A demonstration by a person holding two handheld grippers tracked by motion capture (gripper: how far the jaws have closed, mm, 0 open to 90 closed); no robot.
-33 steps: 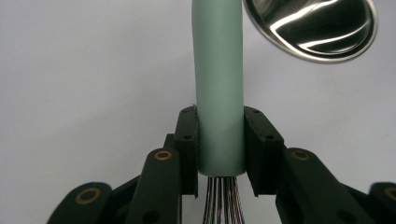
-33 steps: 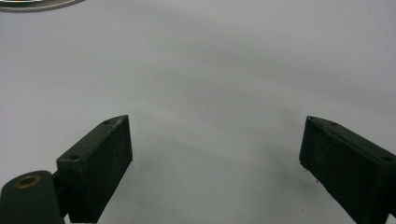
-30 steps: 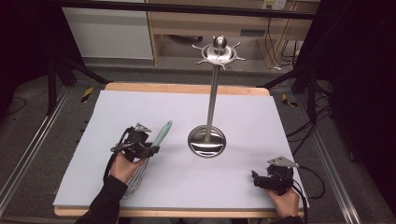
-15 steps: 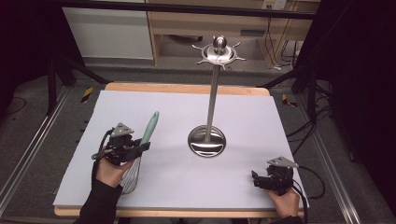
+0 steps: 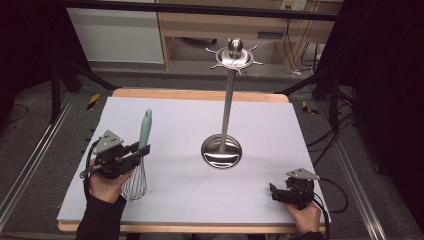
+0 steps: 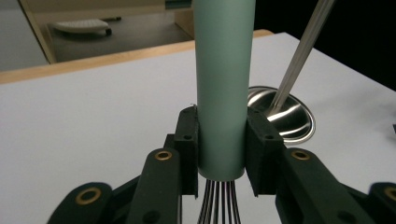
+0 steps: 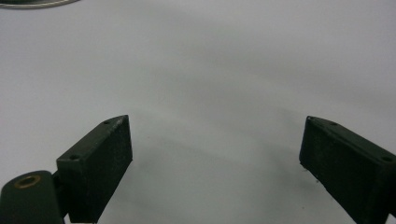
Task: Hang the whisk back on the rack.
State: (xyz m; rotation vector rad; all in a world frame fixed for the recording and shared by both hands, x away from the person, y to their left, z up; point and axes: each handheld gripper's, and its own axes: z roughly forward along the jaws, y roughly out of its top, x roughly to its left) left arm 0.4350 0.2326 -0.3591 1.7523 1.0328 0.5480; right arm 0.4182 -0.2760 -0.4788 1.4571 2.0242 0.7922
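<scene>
Nearest you, at the table's (image 5: 165, 210) front right, you are resting your right hand (image 5: 303, 216) with the right tongs (image 5: 274, 192) low over the white surface. In the right gripper view these tongs (image 7: 215, 163) are standing wide open, with nothing between the jaws but bare table.

At the front left, your left hand (image 5: 106, 182) is holding the left tongs (image 5: 140, 154) above the table, their grey plate facing up. These tongs are clamping the whisk (image 5: 141, 156) at the lower end of its pale green handle, just above the wires. In the left gripper view the tongs (image 6: 221, 149) are pressing on both sides of the handle (image 6: 224, 88), and the dark wires (image 6: 218, 203) are running down out of it between the jaws.

In the high view the whisk is standing nearly upright, handle up and tilting slightly away from you, wire cage hanging down beside your left hand. Whether the cage is touching the table you cannot tell.

Farther off, near the table's middle, the steel stand (image 5: 221, 151) is sitting on its round base, well apart from both tongs. Its thin pole is rising to a hooked crown (image 5: 234, 55) at the top. In the left gripper view the base (image 6: 285, 114) is lying just behind and to the right of the handle.
</scene>
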